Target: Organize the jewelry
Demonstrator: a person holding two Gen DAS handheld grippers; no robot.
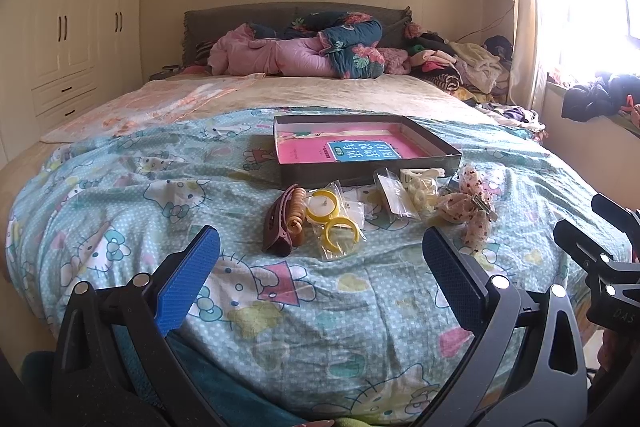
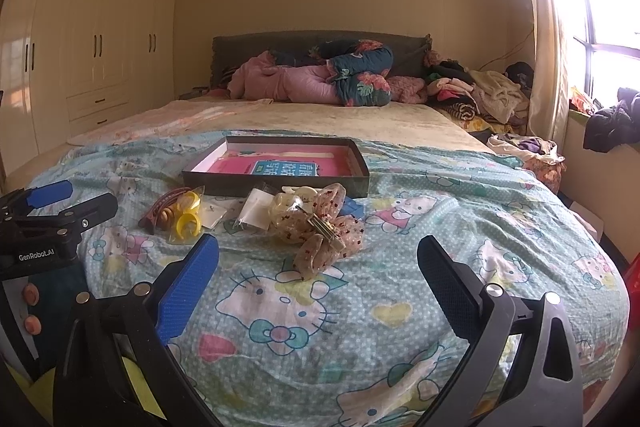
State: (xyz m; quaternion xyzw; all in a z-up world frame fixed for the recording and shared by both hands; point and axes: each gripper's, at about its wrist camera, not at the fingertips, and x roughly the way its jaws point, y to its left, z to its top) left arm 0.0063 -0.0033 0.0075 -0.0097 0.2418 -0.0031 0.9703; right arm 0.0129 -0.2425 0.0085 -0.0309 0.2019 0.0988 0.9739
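- Bedroom light pours in from the window at 2 o'clock; cream wardrobes (image 1: pixel 76 27) stand at 10 o'clock, and a pink quilt (image 1: pixel 272 59) is heaped at the headboard, 12 o'clock.
- Spread over the bed is a teal cartoon-cat cover (image 1: pixel 320 307).
- On it, toward 12 o'clock, lies a shallow dark box (image 1: pixel 362 163) with a pink lining, open.
- Just at its near edge the jewelry sits in a loose row: a brown hair claw (image 1: pixel 276 223), yellow rings in a clear bag (image 1: pixel 334 223), small clear packets (image 1: pixel 394 193), and a spotted sheer bow clip (image 2: pixel 320 231).
- Left gripper (image 1: pixel 320 251) hovers short of the row, blue pads spread wide, grasping nothing.
- Right gripper (image 2: pixel 318 259) hangs at 6 o'clock of the bow clip, fingers parted and empty.
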